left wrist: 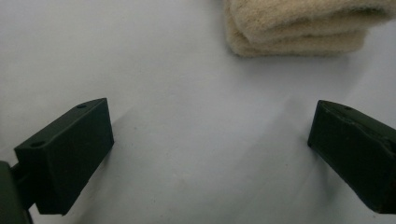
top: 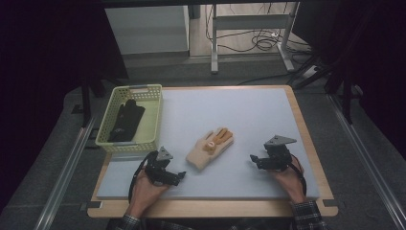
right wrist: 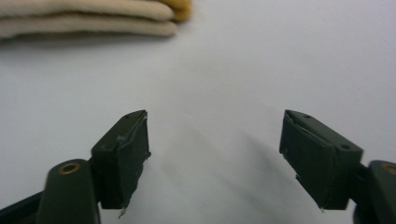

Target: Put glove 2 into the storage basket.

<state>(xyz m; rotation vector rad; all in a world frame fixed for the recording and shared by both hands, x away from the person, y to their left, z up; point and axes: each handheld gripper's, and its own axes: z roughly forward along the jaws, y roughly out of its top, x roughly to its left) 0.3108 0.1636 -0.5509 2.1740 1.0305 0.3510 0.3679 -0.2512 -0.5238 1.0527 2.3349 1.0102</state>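
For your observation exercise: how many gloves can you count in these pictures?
2: a cream glove lying on the grey mat between the grippers, and a black glove in the yellow basket. More could be hidden beneath it.

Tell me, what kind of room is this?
Probably a lab or workshop set up for recording hand tasks. A work table holds a cream glove and a yellow basket, cables trail on the floor behind, and a person holds a tool in each hand.

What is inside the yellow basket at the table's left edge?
A black glove lies inside the yellow basket, stretched along its length. Whether anything sits beneath the glove cannot be seen, since it covers that part of the basket floor.
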